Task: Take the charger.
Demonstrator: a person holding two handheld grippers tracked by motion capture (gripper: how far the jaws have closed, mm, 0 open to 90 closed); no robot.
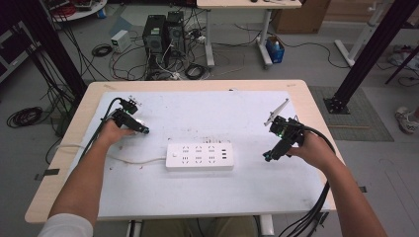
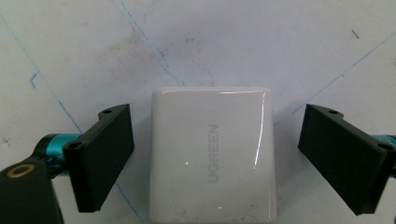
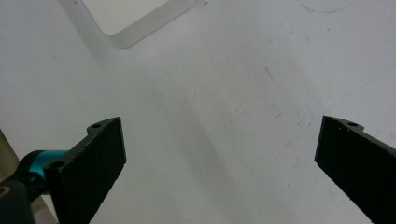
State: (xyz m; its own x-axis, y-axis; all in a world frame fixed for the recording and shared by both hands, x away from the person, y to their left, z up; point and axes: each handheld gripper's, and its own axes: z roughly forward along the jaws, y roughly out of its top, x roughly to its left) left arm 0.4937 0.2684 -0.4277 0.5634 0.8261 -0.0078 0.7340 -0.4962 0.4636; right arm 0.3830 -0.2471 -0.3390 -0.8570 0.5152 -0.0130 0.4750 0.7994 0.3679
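White covered most of the work surface: a white mat (image 1: 257, 187) lay over the pale wooden table (image 1: 316, 106), and on it, near the middle, sat a white power strip (image 1: 199, 156) with its cord (image 1: 131, 160) trailing off to the left. I noted the left gripper (image 1: 142, 129) held low over the mat at the far left side, well apart from the strip. In the left gripper view, a glossy white charger block (image 2: 212, 154) marked UGREEN lay flat on the mat between the two black jaws, which stood spread with a clear gap on either side of the block and touched neither face. I recorded that gripper as released, gripping nothing. The right gripper (image 1: 270, 155) hovered to the right of the strip, near but not touching it. In the right gripper view its jaws stood wide apart over bare, scuffed mat, with one corner of the power strip (image 3: 135, 18) at the upper left; I recorded it likewise as released.
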